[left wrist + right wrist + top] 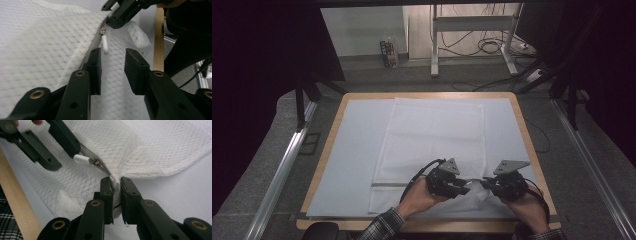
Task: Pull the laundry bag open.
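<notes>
My right gripper (115, 183) is clamped on the white mesh bag (432, 135): a pinch of its fabric at the end of the zipper line is squeezed flat between the two black pads, jaws narrow, cloth bunched and lifted above them. In the high view the same right gripper (486, 184) sits at the bag's near right corner, my hand wrapped round its body.

My left gripper (113, 63) has its jaws partway in, a clear gap between the pads. No fabric is pinched there. The white zipper pull (105, 44) hangs just ahead of the pads, nearer the left-hand pad, apart from both. In the right gripper view the zipper pull (81, 159) lies flat on the mesh, with one jaw tip of the left gripper (65, 149) just beside its free end; whether that tip touches it I cannot tell. The metal slider (95, 162) sits right behind the pull, on the grey zipper line.

The bag lies flat on a pale blue mat (352, 145) that covers the wooden table (324, 160), long side running away from me, its near end crumpled between my two grippers.

Hard to read: in the high view both sets of jaw tips are dark and small, and the pull is lost among them. The bag's near right corner is hidden under my right gripper. A checked sleeve (382, 226) is cut off by the bottom edge. The room beyond the table is dim.
</notes>
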The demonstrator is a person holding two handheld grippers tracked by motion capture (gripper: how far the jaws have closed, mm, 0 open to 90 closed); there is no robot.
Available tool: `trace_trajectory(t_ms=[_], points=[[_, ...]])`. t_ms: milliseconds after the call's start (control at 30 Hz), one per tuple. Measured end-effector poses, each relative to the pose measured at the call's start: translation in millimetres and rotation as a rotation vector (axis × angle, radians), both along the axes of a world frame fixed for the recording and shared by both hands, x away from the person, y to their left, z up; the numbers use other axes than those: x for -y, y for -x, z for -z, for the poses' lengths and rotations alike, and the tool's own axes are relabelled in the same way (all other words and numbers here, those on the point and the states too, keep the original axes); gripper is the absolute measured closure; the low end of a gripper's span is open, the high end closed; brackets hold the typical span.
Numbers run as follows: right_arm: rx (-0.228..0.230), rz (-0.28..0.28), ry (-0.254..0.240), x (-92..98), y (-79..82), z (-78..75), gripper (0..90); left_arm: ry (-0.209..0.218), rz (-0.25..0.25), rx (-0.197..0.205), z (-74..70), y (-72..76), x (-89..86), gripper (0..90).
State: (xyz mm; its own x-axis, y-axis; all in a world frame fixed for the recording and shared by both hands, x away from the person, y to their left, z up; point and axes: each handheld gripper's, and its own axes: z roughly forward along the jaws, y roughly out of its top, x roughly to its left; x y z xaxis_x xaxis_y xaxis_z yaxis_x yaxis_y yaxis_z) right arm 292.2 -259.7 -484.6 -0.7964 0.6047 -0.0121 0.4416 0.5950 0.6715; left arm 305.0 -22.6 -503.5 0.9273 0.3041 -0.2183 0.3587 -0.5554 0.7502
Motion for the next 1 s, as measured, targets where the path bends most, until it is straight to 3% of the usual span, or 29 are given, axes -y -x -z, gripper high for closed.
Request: trace_trajectory(t_ms=[367, 567, 733, 1000], points=[[-0.01, 0.002, -0.011, 0.0, 0.7, -1.7, 79.8, -0.032, -0.024, 0.01, 2.9, -3.7, 16.4, 72.0], [-0.017, -0.002, -0.029, 0.9, 0.6, -3.1, 79.8, -0.049, -0.068, 0.014, 6.5, -5.7, 21.8, 77.7], [-0.024, -0.002, -0.038, 0.9, 0.6, -3.3, 79.8, -0.041, -0.089, -0.009, 8.5, -7.7, 23.0, 79.2], [-0.034, -0.004, -0.059, 0.8, 0.8, -4.0, 79.9, -0.041, -0.128, -0.006, 13.4, -8.7, 29.3, 81.4]])
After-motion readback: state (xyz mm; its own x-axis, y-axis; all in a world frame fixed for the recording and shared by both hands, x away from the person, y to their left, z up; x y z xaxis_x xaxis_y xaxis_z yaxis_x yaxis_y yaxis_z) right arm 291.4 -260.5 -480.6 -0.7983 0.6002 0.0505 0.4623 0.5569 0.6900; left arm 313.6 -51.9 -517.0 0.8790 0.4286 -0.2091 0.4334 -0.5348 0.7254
